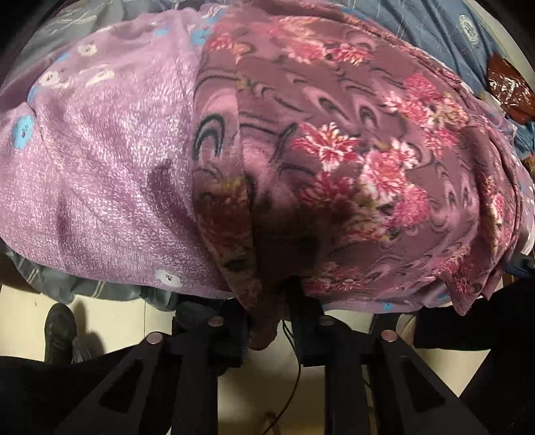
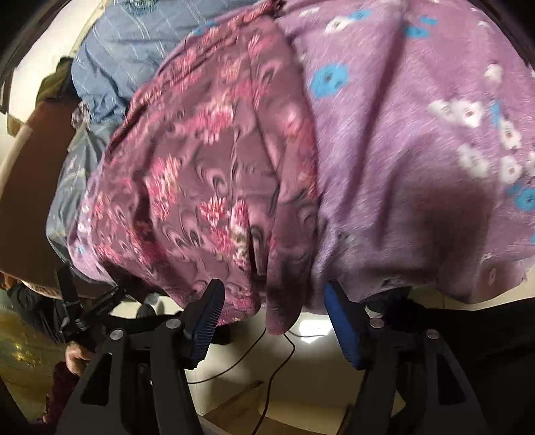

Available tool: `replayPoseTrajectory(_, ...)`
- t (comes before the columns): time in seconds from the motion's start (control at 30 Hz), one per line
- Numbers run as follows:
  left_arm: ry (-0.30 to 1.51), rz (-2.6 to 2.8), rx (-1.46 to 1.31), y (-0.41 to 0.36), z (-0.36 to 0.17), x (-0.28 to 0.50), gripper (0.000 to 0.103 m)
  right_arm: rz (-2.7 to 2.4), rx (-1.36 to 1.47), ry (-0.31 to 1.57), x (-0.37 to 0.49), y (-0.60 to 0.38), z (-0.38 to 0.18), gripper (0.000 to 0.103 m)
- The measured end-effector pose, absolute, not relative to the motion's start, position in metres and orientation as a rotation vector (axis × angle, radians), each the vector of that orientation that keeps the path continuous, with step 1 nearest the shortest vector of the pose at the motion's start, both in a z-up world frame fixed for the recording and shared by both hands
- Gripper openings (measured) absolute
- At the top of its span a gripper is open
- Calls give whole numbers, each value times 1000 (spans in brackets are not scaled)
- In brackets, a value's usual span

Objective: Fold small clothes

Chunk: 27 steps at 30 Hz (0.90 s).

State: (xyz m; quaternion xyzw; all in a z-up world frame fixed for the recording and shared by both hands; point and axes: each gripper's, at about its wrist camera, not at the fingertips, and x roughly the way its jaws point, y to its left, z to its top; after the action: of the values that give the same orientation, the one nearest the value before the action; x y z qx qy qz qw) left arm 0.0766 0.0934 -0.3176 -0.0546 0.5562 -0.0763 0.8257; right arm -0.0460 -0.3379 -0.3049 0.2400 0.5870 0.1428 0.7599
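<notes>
Two fleeces, I count, floral garment over lilac blanket, left gripper clamped on its hem, only the right view shows right gripper fingers apart.

In the left wrist view, a flowered garment lies on a blanket, covering its right part; the blanket shows bare to the left. Behind both, at the far right, lies a quilted cover. The garment's near edge hangs over the front of the bed, between the fingers of the left gripper. Below, on the floor, a shoe stands at the left.
</notes>
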Motion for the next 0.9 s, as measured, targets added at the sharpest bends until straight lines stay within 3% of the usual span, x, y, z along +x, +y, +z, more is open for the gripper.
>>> replayPoseTrajectory(0.1,1167,-193,-177,106,-312,71,8,283,519,1284,-39,-329,-316,65)
replayPoseTrajectory(0.17,1165,-205,-204,114,-311,68,7,245,475,1328,-34,-321,-326,54)
replayPoseTrajectory(0.2,1163,-213,-216,117,-310,65,7,245,459,1358,-33,-318,-331,24)
replayPoseTrajectory(0.23,1160,-219,-222,120,-309,64,7,247,441,1384,-34,-316,-335,6)
replayPoseTrajectory(0.37,1148,-274,-282,141,-295,58,6,266,439,1391,-45,-322,-323,5)
replayPoseTrajectory(0.53,1092,-369,-363,162,-267,45,6,398,442,1332,-72,-342,-262,5)
replayPoseTrajectory(0.83,999,-428,-528,208,-241,9,6,623,722,912,-84,-392,-152,5)
replayPoseTrajectory(0.9,1032,-395,-529,212,-246,10,16,640,750,872,-82,-392,-147,5)
